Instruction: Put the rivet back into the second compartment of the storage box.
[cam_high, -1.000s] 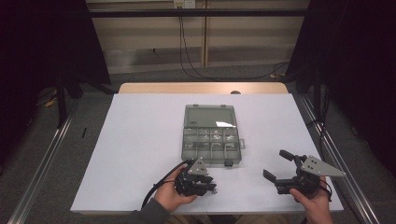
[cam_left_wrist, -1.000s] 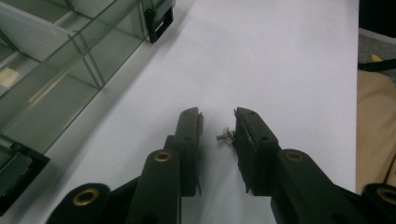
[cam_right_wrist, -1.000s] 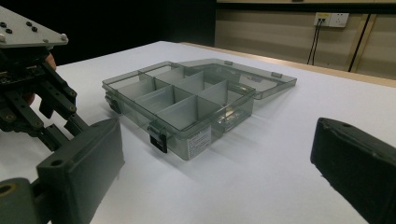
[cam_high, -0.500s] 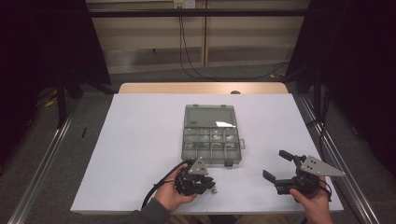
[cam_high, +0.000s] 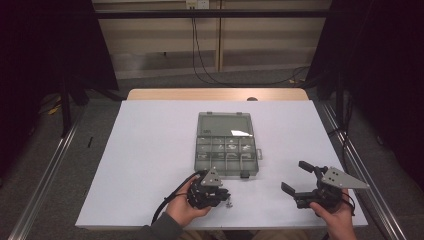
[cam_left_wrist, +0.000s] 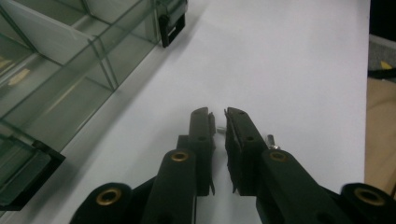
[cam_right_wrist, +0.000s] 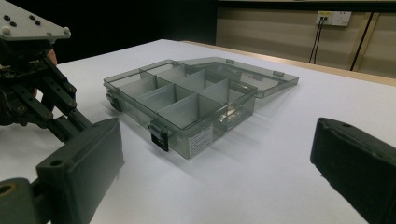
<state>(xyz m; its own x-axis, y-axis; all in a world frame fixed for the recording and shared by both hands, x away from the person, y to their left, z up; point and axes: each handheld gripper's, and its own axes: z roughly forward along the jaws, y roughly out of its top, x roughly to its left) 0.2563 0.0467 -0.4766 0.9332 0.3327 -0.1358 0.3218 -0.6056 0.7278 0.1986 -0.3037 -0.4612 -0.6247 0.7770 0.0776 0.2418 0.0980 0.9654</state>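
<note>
Left gripper view looks along the two black jaws of the left gripper (cam_left_wrist: 220, 116), low in the middle of the frame. They have just been closing. A small silver screw (cam_left_wrist: 218, 129) sits in the narrow gap near their tips, and the pads look to be pinching it. A second small silver screw (cam_left_wrist: 271, 141) lies on the white table (cam_left_wrist: 303, 70) just right of the right-hand jaw, so take care not to knock it.

To do this well, I think the left gripper should squeeze gently and lift slowly, straight up, so the tiny screw does not slip out. Then it can go over the box.

In the upper left of that frame is the clear grey plastic box with little compartments (cam_left_wrist: 60, 70), near the jaws.

High view shows the left gripper (cam_high: 220, 192) low in the middle, with a screw (cam_high: 230, 203) just beside it. The right gripper (cam_high: 295, 177) waits at the lower right with its jaws wide apart and nothing in them. Farther up, in the middle, the box (cam_high: 225, 150) lies with its lid open flat.
</note>
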